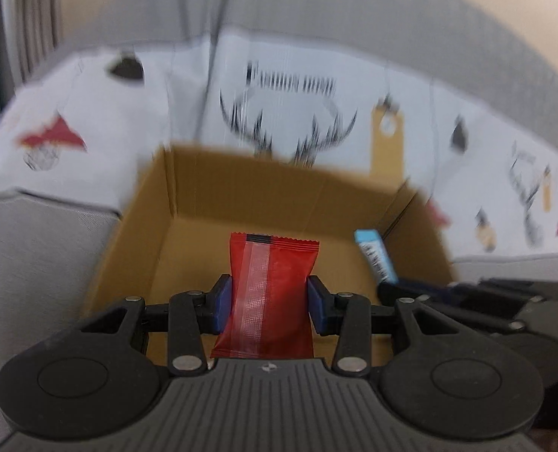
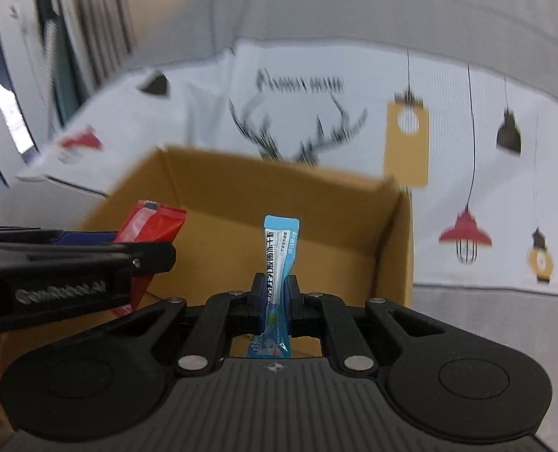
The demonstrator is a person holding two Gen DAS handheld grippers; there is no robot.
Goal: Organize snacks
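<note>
My left gripper [image 1: 270, 303] is shut on a red snack packet [image 1: 271, 293] and holds it upright over the open cardboard box [image 1: 241, 192]. My right gripper [image 2: 277, 295] is shut on a thin blue stick sachet [image 2: 279, 263] and holds it upright over the same box [image 2: 316, 203]. The blue sachet [image 1: 376, 256] and the right gripper show at the right of the left wrist view. The red packet [image 2: 154, 222] and the left gripper [image 2: 71, 263] show at the left of the right wrist view. The box floor is mostly hidden.
The box stands on a grey sofa seat [image 1: 34, 248]. Behind it lies a white cloth [image 2: 467, 132] printed with a deer and lamps, against the grey sofa back [image 2: 354, 7]. A curtain and window [image 2: 34, 56] are at the far left.
</note>
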